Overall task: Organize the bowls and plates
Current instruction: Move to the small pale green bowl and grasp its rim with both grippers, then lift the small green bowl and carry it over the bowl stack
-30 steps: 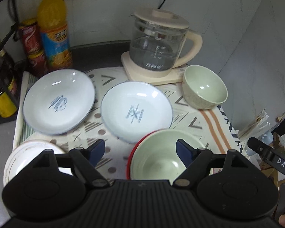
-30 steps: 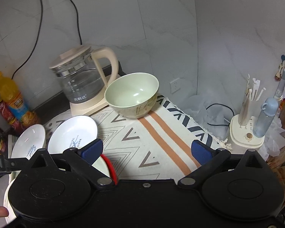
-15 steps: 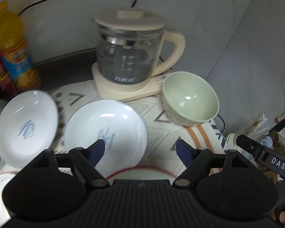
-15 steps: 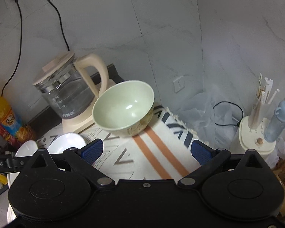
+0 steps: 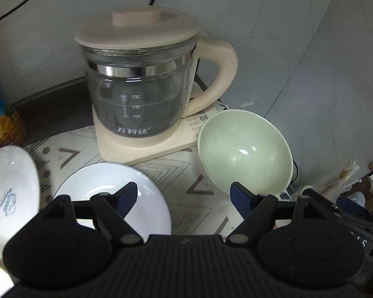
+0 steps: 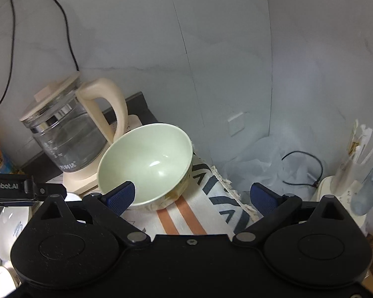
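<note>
A pale green bowl (image 5: 246, 151) stands upright on the patterned cloth beside the kettle base; it also shows in the right wrist view (image 6: 146, 166). My left gripper (image 5: 184, 195) is open and empty, its right finger just before the bowl's near rim. My right gripper (image 6: 192, 196) is open and empty, its left finger at the bowl's near left rim. A white plate with blue marks (image 5: 116, 198) lies under my left finger. A second white plate (image 5: 7, 188) lies at the far left and shows in the right wrist view (image 6: 12, 226).
A glass kettle with a cream lid and handle (image 5: 141, 84) stands on its base right behind the bowl. An orange drink bottle (image 5: 0, 119) stands at the left. The cloth's right edge (image 6: 226, 181) drops off to a white stand (image 6: 343, 198) and a cable.
Both grippers have moved forward toward the green bowl and kettle, which now look larger. The red-rimmed bowl in front has dropped out of view. Both grippers stay open.
</note>
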`<state>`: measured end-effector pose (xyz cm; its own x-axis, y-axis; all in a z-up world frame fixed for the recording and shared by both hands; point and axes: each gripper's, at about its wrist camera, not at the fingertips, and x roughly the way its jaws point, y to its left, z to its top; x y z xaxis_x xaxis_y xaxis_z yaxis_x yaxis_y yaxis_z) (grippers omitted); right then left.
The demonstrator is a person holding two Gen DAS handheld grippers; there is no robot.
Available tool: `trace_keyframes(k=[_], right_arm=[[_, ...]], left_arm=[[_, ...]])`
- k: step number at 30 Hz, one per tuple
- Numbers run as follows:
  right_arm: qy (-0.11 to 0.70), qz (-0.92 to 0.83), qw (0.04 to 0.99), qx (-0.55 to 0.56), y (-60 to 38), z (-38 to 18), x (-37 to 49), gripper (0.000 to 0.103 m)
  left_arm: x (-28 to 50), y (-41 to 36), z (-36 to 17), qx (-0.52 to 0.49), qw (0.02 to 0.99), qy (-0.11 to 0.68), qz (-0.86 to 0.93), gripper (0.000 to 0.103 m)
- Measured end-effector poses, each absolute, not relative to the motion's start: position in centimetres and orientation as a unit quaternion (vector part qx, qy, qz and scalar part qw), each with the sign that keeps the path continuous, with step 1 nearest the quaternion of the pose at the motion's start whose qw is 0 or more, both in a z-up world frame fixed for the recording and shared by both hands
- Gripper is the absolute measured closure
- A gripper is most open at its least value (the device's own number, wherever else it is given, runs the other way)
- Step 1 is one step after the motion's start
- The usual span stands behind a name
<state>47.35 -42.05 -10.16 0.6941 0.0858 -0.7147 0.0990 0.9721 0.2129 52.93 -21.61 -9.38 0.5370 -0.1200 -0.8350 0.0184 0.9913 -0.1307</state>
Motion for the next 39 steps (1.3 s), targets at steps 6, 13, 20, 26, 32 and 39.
trace_keyframes(k=[6,13,20,26,32,39], right_arm=[[0.406,0.007,0.904,0.130,-41.8,-12.1,49.8,0.005],[0.430,-0.008,0.889,0.157,-42.1,-14.4,52.0,0.021],[0.457,0.005,0.874,0.165,-41.9,-16.0,52.6,0.068],[0.462,0.015,0.874,0.149,-41.0,-14.8,52.2,0.082],[0.455,0.029,0.879,0.140,-40.8,-13.7,50.6,0.083],[0.429,0.020,0.891,0.143,-40.4,-11.0,47.4,0.085]], left_arm=[[55.5,-22.2,-11.8,-0.075,0.864,0.496,-0.029,0.026],[57.6,-23.5,-14.5,-0.095,0.846,0.525,-0.019,0.053],[58.0,-25.0,-15.9,-0.141,0.825,0.547,-0.023,0.088],[56.8,-25.0,-14.9,-0.142,0.823,0.549,-0.011,0.088],[54.4,-25.0,-13.4,-0.135,0.827,0.545,-0.015,0.087],[50.7,-23.8,-10.8,-0.146,0.839,0.523,-0.031,0.087]])
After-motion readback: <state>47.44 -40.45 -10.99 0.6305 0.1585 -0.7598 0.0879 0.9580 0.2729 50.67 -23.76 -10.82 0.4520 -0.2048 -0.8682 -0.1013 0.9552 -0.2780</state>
